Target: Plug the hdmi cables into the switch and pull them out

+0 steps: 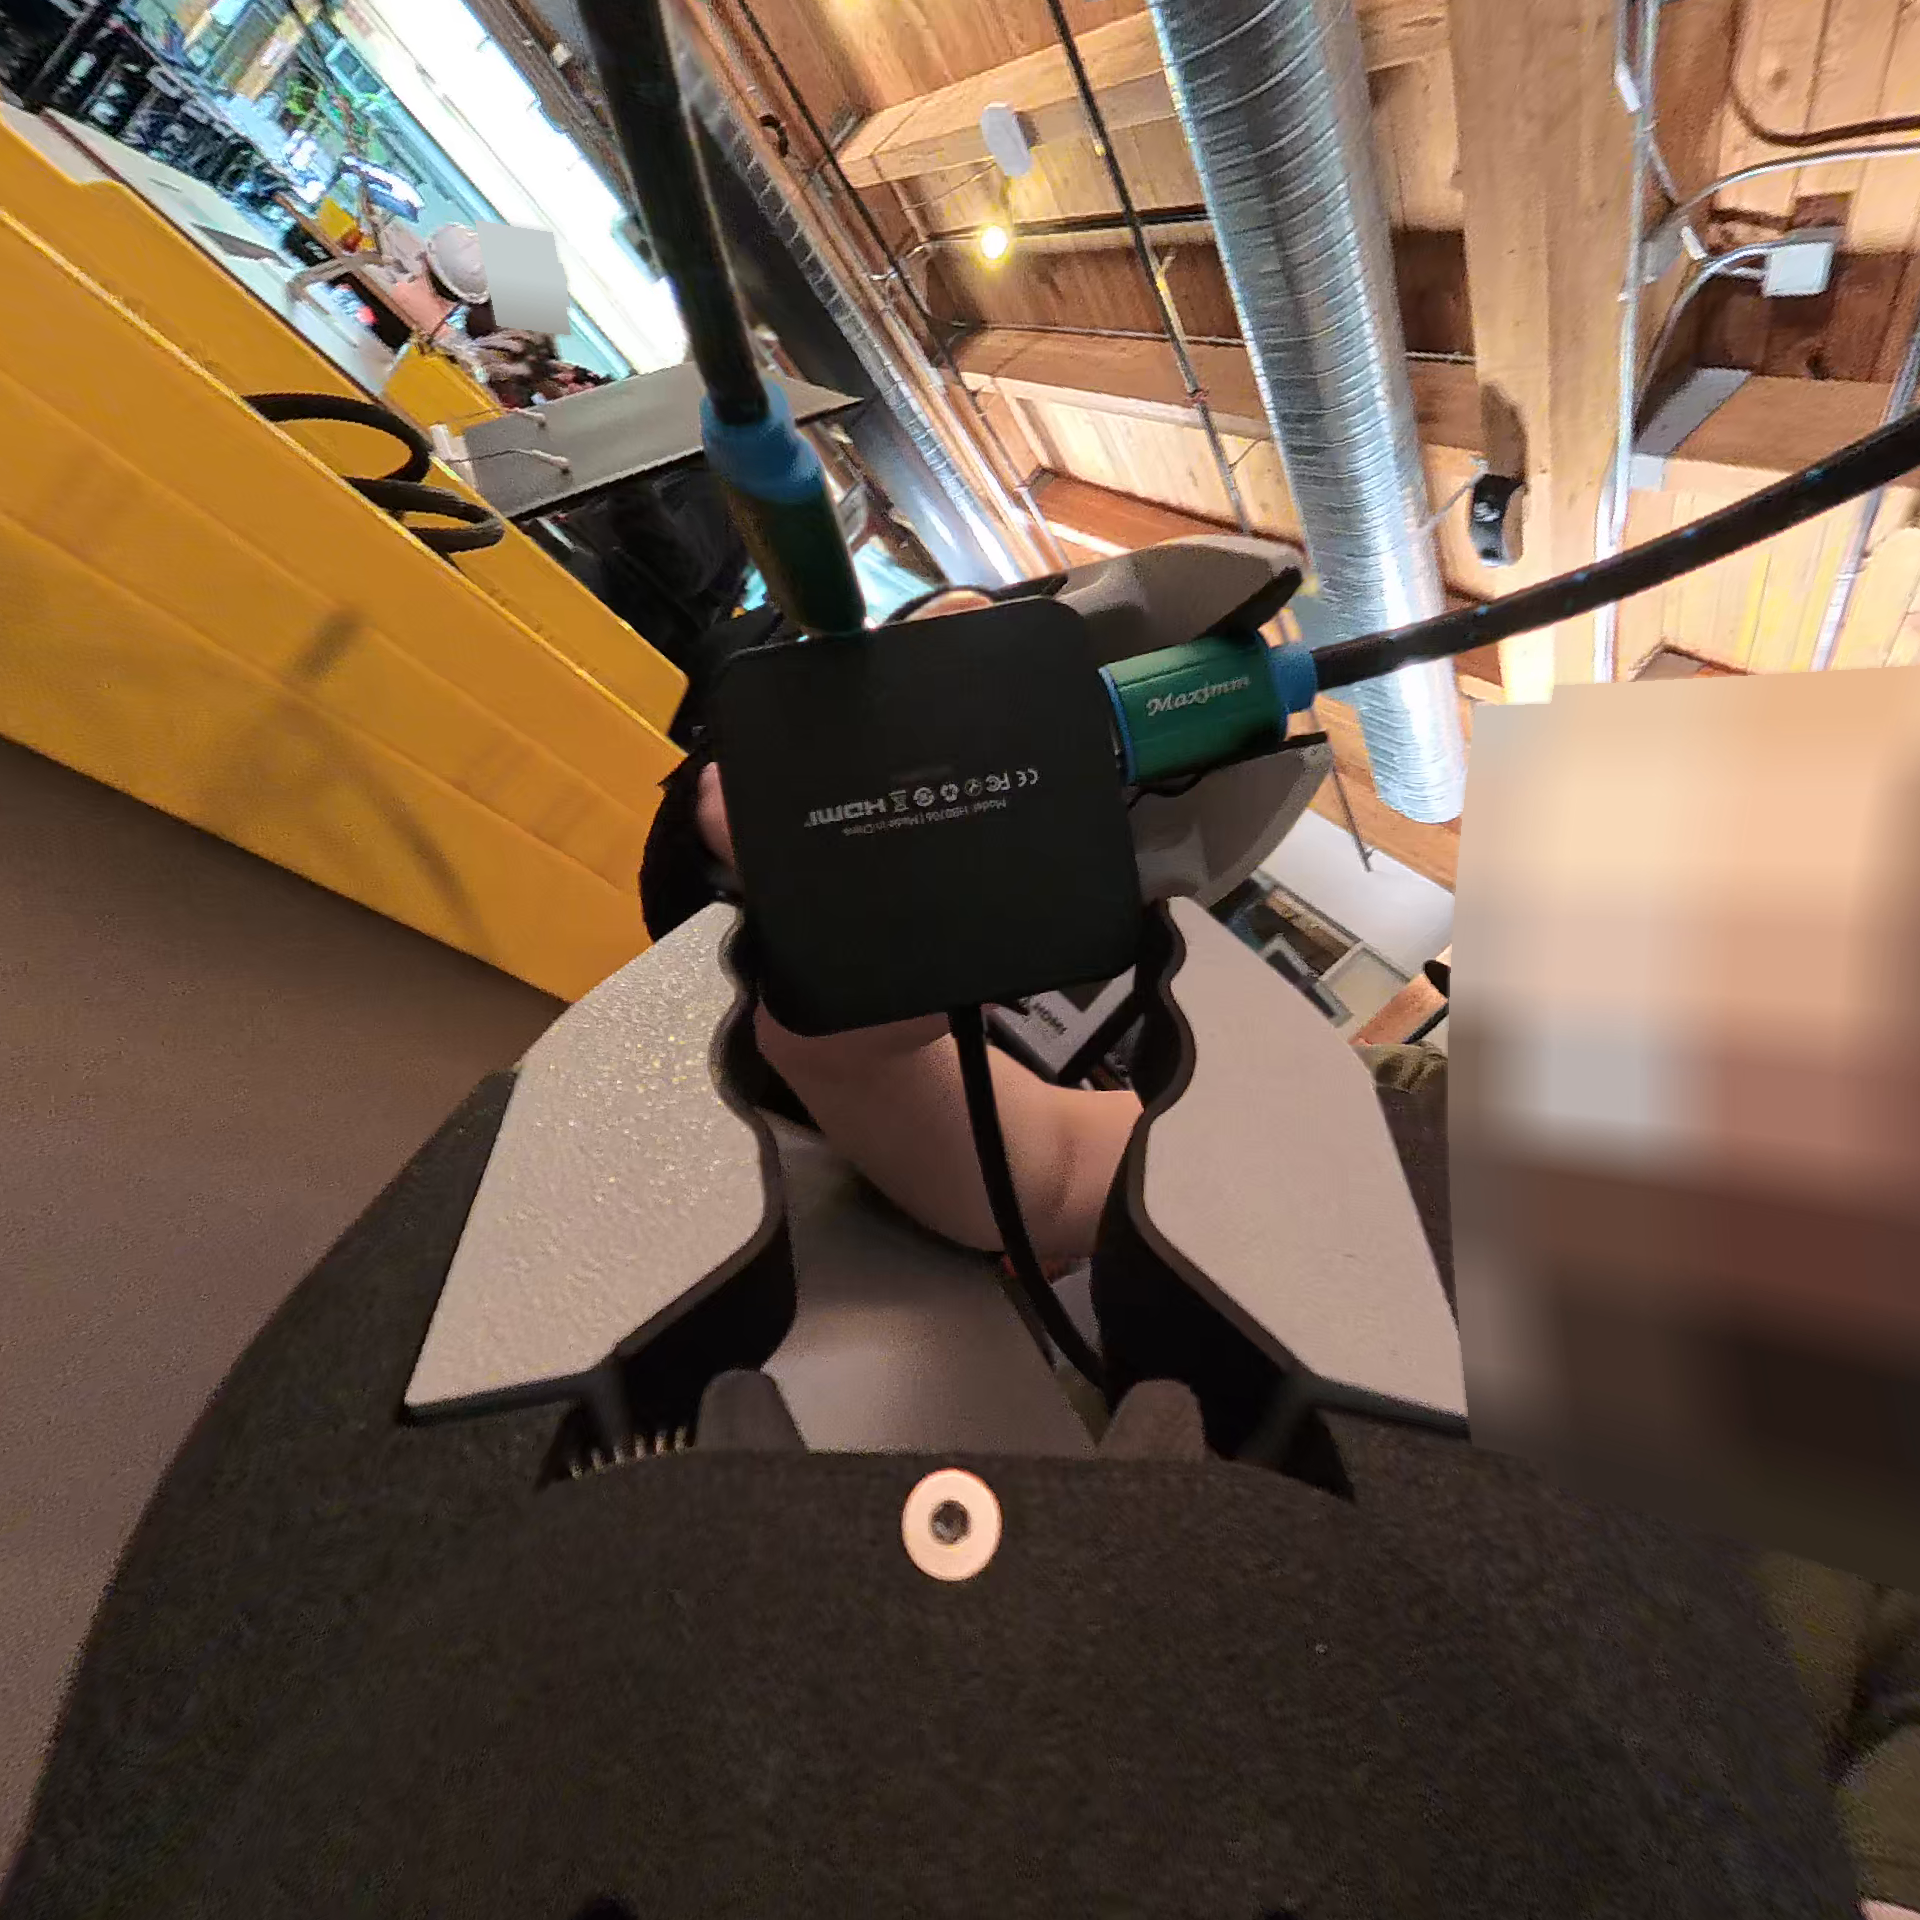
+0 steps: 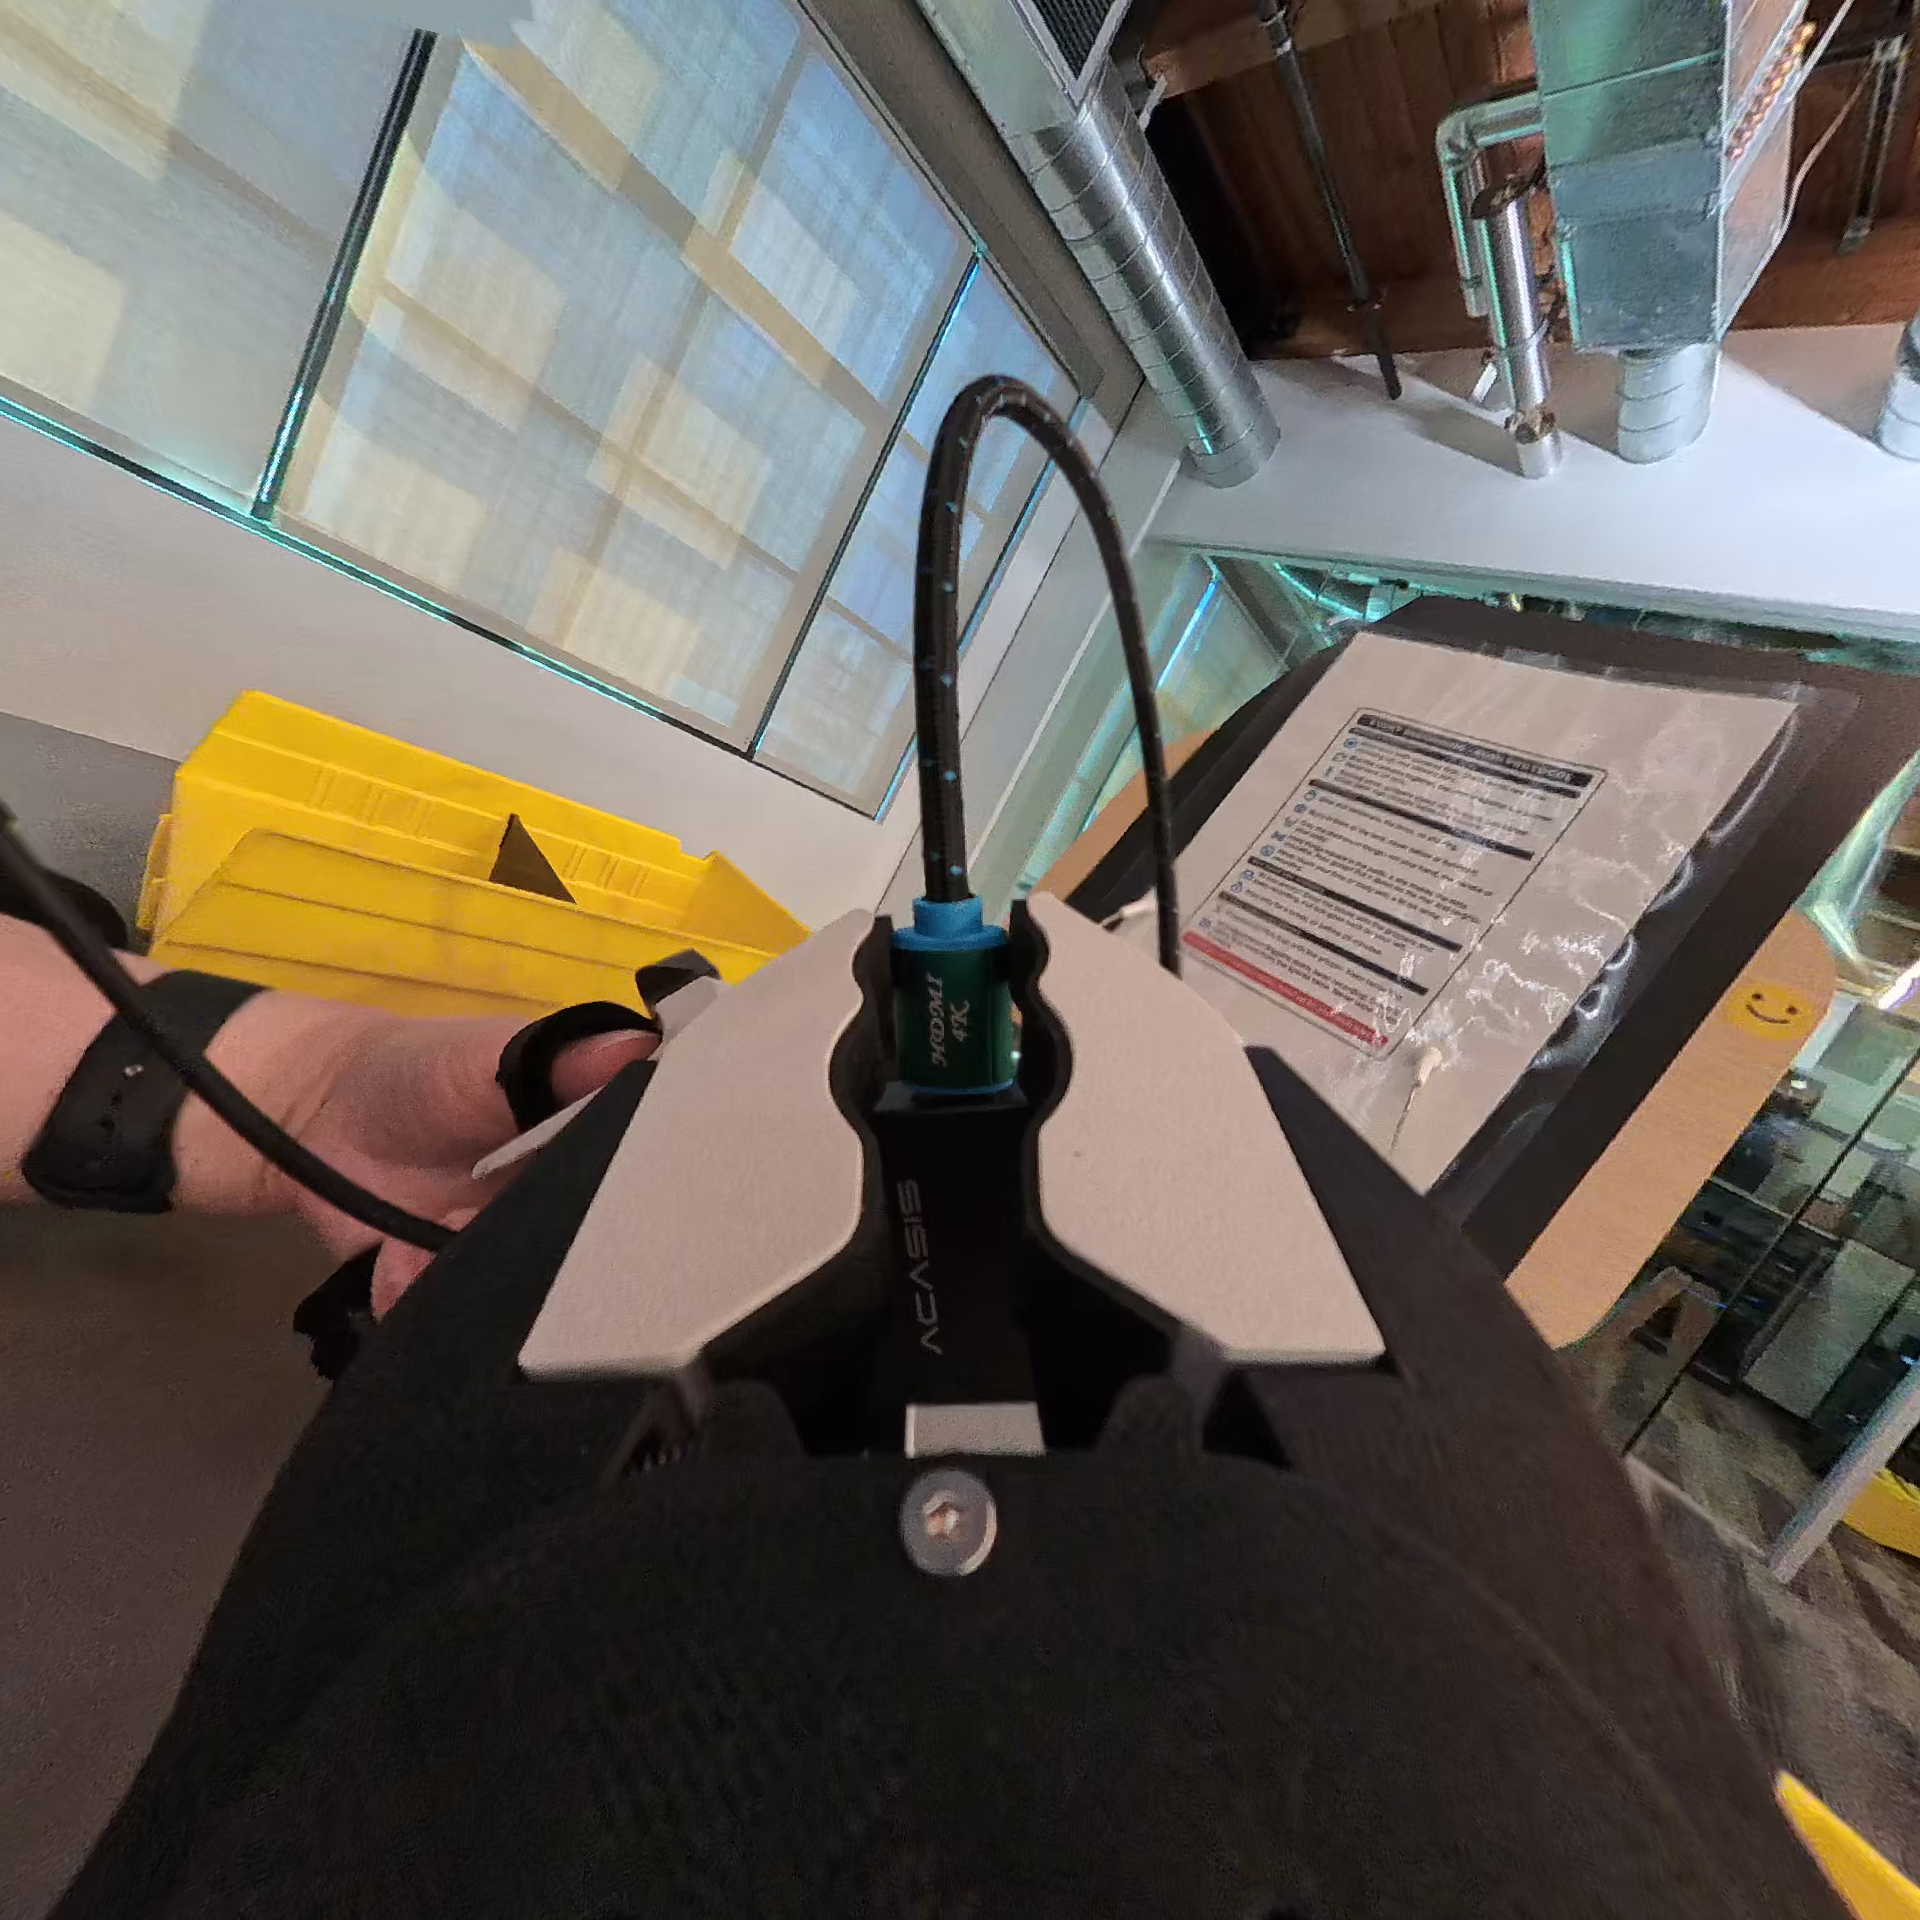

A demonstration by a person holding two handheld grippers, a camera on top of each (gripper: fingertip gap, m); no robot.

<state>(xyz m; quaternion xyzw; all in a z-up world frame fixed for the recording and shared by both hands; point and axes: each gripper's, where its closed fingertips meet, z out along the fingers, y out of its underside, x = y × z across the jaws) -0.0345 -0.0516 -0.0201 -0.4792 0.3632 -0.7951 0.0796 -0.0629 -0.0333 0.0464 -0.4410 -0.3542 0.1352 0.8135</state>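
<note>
In the left wrist view my left gripper [image 1: 948,935] is shut on the lower edge of the black HDMI switch [image 1: 925,810] and holds it up in the air, underside toward the camera. One green-and-blue HDMI plug [image 1: 779,509] sits in the switch's top edge. A second green plug [image 1: 1195,707] sits in its right side, with my right gripper [image 1: 1262,675] closed around it. In the right wrist view my right gripper [image 2: 948,935] is shut on that green plug [image 2: 951,1023], which is seated in the switch [image 2: 935,1247]. Its braided cable [image 2: 940,623] loops overhead.
Yellow bins [image 1: 260,623] stand on the brown table at left, one with a coiled black cable [image 1: 395,468]; they also show in the right wrist view [image 2: 416,883]. A black board with a laminated sheet [image 2: 1455,883] stands at right. The switch's thin lead [image 1: 997,1174] hangs down.
</note>
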